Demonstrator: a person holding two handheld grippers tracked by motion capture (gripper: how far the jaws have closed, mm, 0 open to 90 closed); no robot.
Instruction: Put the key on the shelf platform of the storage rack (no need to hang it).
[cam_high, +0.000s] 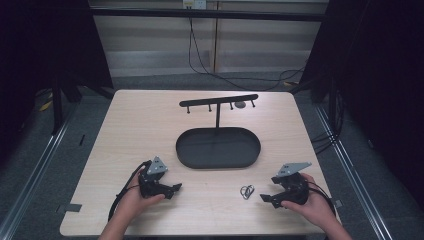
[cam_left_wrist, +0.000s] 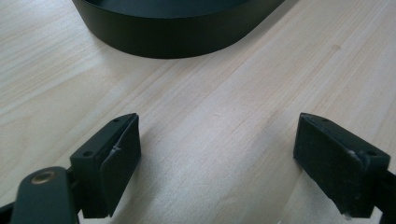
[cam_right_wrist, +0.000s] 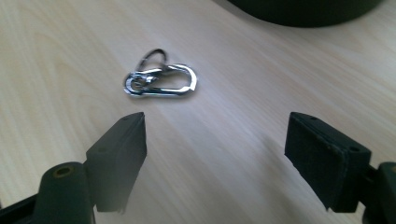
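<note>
From above we've got the left gripper (cam_high: 172, 189) and right gripper (cam_high: 266, 198) resting near us on the pale wooden table (cam_high: 140, 130), with the small silver metal carabiner clip (cam_high: 247, 191) between them, closer to the right. In the left gripper view the jaws gape over bare wood. In the right gripper view the jaws are wide apart too, clip just beyond them, untouched.

The high view is dim overall: the surroundings are sunk in near-black, while the pale counter (cam_high: 150, 125) is lit from above, brightest toward its far right corner. Soft, short shadows are cast beneath the stand's dark tray (cam_high: 218, 148). Fine detail is lost to grain and low sharpness there. The left gripper view is evenly and brightly lit, with the wood grain rendered clearly and a diffuse shadow laid beside each pad. In the right gripper view, small glints are thrown off the metal clip (cam_right_wrist: 161, 80), a soft shadow is seen under it, and the near pads are slightly blurred.
</note>
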